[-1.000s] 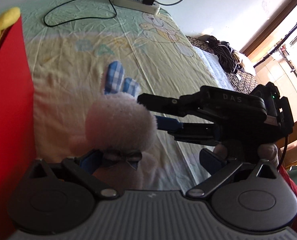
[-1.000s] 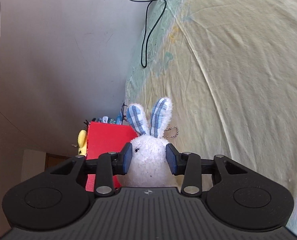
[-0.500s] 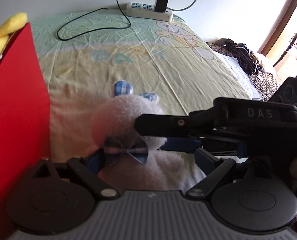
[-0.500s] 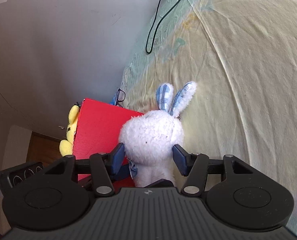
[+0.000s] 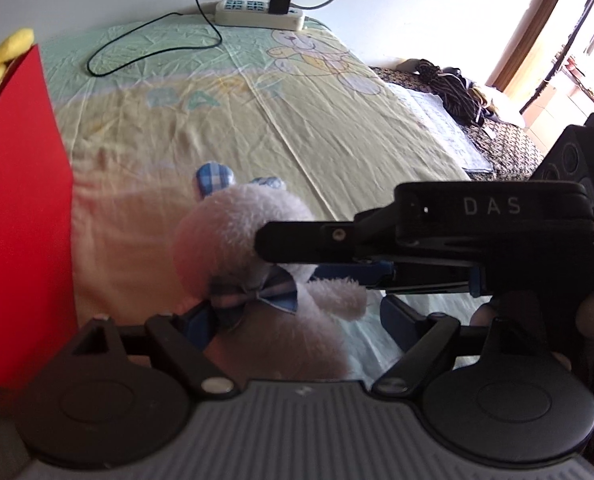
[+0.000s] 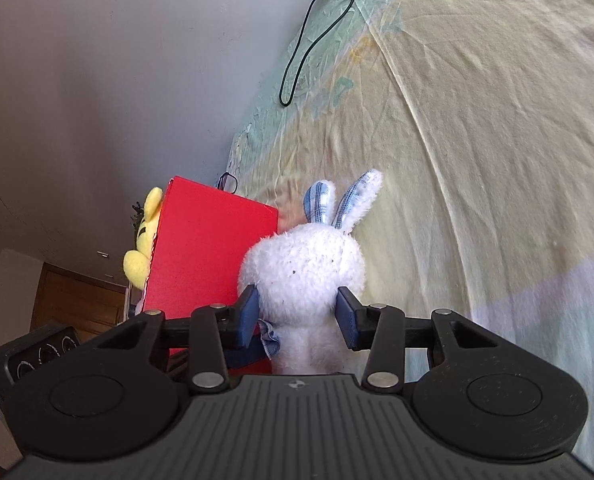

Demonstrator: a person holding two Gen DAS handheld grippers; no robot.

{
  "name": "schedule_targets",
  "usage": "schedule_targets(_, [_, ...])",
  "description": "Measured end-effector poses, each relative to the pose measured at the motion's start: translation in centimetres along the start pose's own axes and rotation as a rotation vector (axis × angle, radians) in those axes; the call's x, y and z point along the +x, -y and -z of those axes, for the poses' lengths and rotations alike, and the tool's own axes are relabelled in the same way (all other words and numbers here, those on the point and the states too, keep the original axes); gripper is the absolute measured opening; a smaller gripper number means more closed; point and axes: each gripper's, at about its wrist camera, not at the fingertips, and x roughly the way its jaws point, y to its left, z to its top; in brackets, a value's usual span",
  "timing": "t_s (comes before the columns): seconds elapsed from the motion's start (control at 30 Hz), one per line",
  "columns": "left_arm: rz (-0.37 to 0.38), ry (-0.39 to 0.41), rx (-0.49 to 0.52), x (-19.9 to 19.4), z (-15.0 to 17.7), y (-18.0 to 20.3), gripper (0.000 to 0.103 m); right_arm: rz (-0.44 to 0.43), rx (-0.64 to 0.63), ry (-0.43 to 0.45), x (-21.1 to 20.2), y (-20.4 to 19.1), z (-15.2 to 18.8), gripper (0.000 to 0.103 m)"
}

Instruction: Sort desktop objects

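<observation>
A white plush bunny (image 6: 305,268) with blue checked ears and a bow tie stands off the yellow sheet, close beside a red box (image 6: 209,248). My right gripper (image 6: 297,314) is shut on the bunny just below its head, one blue pad on each side. In the left wrist view the bunny (image 5: 233,232) fills the middle, with the right gripper (image 5: 297,258) reaching in from the right across its head. My left gripper (image 5: 297,320) is open, its pads spread wide on either side of the bunny's body. The red box (image 5: 17,200) rises at the left.
A yellow plush toy (image 6: 143,240) pokes out behind the red box. A power strip (image 5: 257,12) with a charger and a black cable (image 5: 149,40) lie at the sheet's far end. Glasses (image 6: 227,182) rest behind the box. Dark bundled things (image 5: 449,84) lie at the right.
The right gripper has carried the bunny nearer the red box and turned it, so the bow tie now faces the left camera. The left gripper stays open around it.
</observation>
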Motion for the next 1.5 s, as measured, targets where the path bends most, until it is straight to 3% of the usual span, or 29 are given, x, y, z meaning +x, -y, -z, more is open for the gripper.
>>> schedule_targets(0.2, [0.055, 0.055, 0.065, -3.1, 0.0, 1.7, 0.085, -0.008, -0.015, 0.077, -3.4, -2.3, 1.5, 0.045])
schedule_targets(0.47, [0.084, 0.277, 0.14, -10.6, -1.4, 1.4, 0.086, -0.097, -0.141, 0.253, -6.0, -8.9, 3.1, 0.045])
schedule_targets(0.63, [0.065, 0.376, 0.177, -15.2, -0.9, -1.1, 0.086, -0.128, -0.229, 0.327, -4.6, -13.5, 4.7, 0.045])
schedule_targets(0.87, [0.029, 0.448, 0.143, -20.1, 0.2, -7.4, 0.086, -0.145, -0.337, 0.325, 1.0, -19.2, 6.9, 0.045])
schedule_targets(1.2, [0.013, 0.434, 0.134, -22.0, 1.7, -15.6, 0.087, -0.104, -0.378, 0.342, 8.6, -22.4, 9.5, 0.045])
schedule_targets(1.37, [0.069, 0.352, 0.116, -20.1, 2.2, -18.6, 0.086, 0.026, -0.395, 0.346, 11.1, -22.4, 10.2, 0.044])
schedule_targets(1.5, [0.044, 0.323, 0.167, -18.9, 2.5, -19.1, 0.085, 0.166, -0.393, 0.34, 12.6, -22.4, 10.4, 0.035])
